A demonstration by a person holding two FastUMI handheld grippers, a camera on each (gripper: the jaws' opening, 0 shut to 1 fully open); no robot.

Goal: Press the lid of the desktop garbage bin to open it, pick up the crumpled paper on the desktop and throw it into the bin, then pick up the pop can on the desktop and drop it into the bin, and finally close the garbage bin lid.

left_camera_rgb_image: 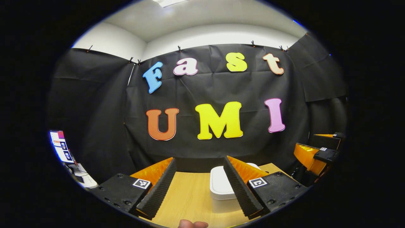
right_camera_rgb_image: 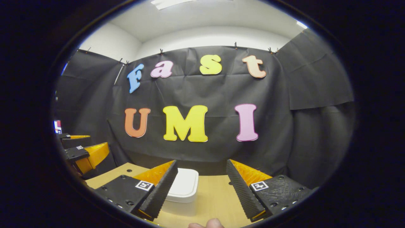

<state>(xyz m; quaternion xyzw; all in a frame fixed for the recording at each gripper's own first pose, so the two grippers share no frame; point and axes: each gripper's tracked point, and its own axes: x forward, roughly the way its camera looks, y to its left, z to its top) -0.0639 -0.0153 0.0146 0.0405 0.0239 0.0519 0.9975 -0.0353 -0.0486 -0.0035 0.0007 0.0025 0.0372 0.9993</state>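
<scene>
A white garbage bin (left_camera_rgb_image: 221, 186) with its lid down stands on the wooden desktop (left_camera_rgb_image: 186, 196), partly behind my left gripper's right finger. My left gripper (left_camera_rgb_image: 200, 186) is open and holds nothing. In the right gripper view the same bin (right_camera_rgb_image: 184, 186) sits behind the left finger, and my right gripper (right_camera_rgb_image: 200, 186) is open and bare too. Each gripper hovers above the desk, short of the bin. The right gripper (left_camera_rgb_image: 318, 155) also appears at the far right of the left gripper view. The left gripper (right_camera_rgb_image: 83, 153) appears at the far left of the right gripper view.
The black cloth wall closes off the back of the desk just behind the bin. A screen (left_camera_rgb_image: 61, 147) and some white items lie at the left edge. A fingertip (left_camera_rgb_image: 193, 224) shows at the bottom of the left gripper view, another fingertip (right_camera_rgb_image: 207, 224) in the right.
</scene>
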